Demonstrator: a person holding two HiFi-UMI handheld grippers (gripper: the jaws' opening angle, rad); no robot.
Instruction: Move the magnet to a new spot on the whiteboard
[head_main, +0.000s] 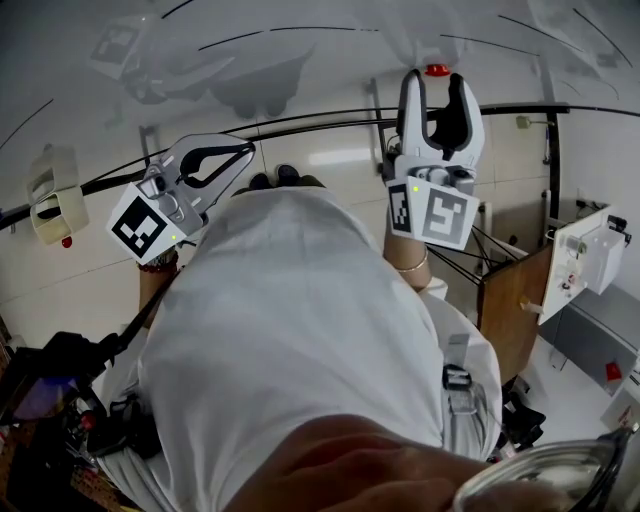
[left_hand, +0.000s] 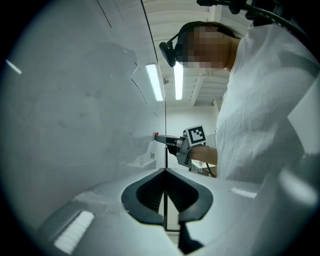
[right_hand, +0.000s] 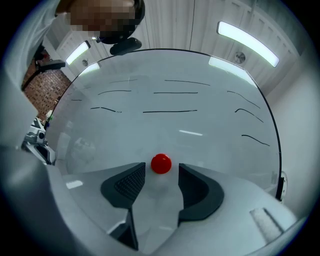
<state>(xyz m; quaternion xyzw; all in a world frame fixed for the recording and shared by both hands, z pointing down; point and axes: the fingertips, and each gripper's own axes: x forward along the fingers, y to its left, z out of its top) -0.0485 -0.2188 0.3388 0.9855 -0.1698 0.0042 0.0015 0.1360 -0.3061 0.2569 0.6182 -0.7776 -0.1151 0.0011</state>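
My right claw (right_hand: 161, 175) points at the whiteboard (right_hand: 165, 125) with its jaws spread wide and nothing gripped. The round red magnet (right_hand: 161, 163) sticks to the board just between my two jaw tips. A gap shows on each side of it, so neither pad presses on it. It sits below the rows of black marker lines (right_hand: 170, 111) drawn across the board. From above my head, the magnet (head_main: 436, 70) peeks out just past the tips of that claw (head_main: 434, 88), on the glossy board (head_main: 300, 60). My left claw (left_hand: 165, 172) has its jaws drawn together until the tips meet, with nothing between them. It is held off to the left (head_main: 245, 150), well apart from the magnet.
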